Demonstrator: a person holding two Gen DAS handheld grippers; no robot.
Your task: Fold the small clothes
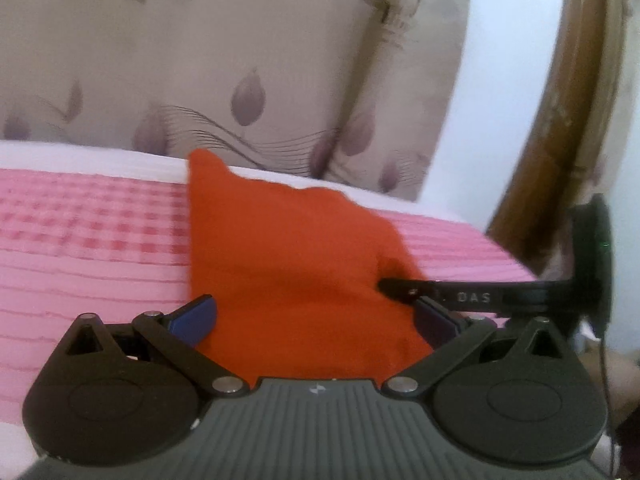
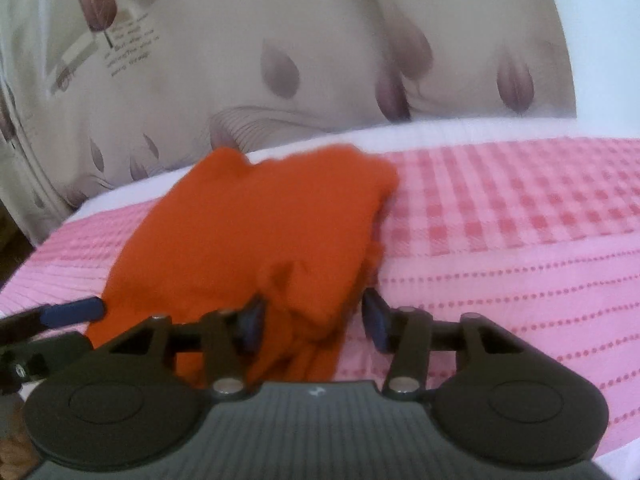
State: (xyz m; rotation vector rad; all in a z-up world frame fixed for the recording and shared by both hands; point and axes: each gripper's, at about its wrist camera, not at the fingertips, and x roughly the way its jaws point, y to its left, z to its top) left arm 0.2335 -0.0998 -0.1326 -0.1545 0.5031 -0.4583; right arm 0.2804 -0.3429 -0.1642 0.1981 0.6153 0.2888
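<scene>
Both tongs are set low over an orange garment (image 1: 288,248) lying on a bed.

The left tongs (image 1: 316,320) are spread wide, the cloth's near edge lying slack between them, ungripped. The right tongs (image 2: 316,320) are parted about a bunched fold just ahead, no pad seen pressing it. The garment is judged partly folded: layers are doubled beyond the right tongs, edges left uneven, so squaring remains. Both tongs are pitched gently down over the pink checked bedcover (image 2: 500,208).
</scene>
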